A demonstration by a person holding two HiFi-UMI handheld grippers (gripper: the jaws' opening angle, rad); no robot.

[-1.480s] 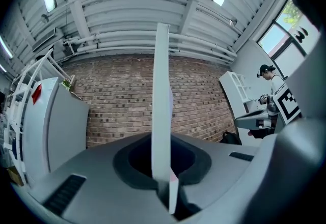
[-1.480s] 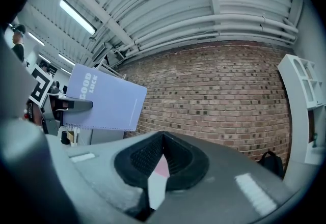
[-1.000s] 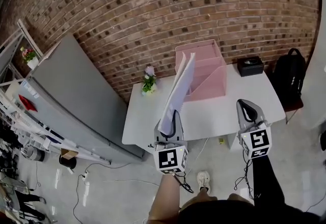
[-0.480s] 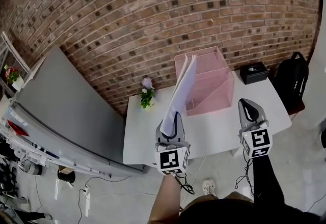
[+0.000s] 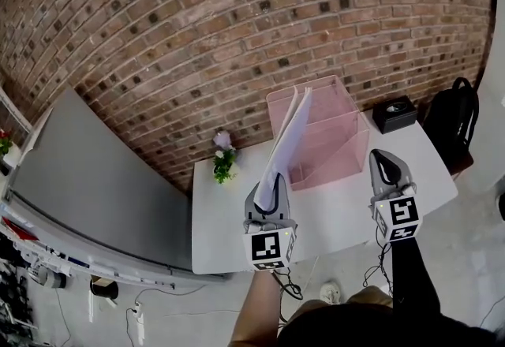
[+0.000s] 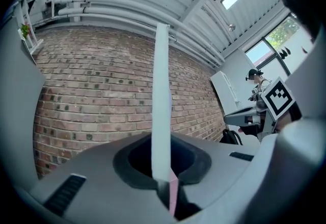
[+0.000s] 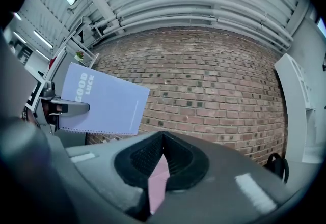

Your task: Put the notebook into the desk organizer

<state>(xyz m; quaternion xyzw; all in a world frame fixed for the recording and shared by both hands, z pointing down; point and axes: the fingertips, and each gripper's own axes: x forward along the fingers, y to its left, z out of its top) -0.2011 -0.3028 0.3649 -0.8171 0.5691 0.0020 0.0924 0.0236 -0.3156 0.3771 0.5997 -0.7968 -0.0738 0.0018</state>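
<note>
My left gripper (image 5: 268,194) is shut on the lower end of a lavender spiral notebook (image 5: 286,144). It holds the notebook upright and edge-on over the white table (image 5: 225,239). The notebook's top end overlaps the left side of the pink desk organizer (image 5: 331,132) at the table's back; whether they touch I cannot tell. In the left gripper view the notebook (image 6: 161,101) rises as a thin strip from between the pads (image 6: 162,167). The right gripper view shows the notebook's cover (image 7: 104,101) in the left gripper (image 7: 63,107). My right gripper (image 5: 384,164) hovers at the organizer's right, shut and empty (image 7: 162,141).
A small potted flower (image 5: 223,160) stands at the table's back left. A black box (image 5: 393,109) sits at its back right, with a black backpack (image 5: 454,121) beyond it. A grey panel (image 5: 79,180) leans against the brick wall (image 5: 197,30) to the left.
The table and organizer have slid lower and nearer in the head view. The notebook's top has shifted slightly right across the organizer. Both grippers keep their state.
</note>
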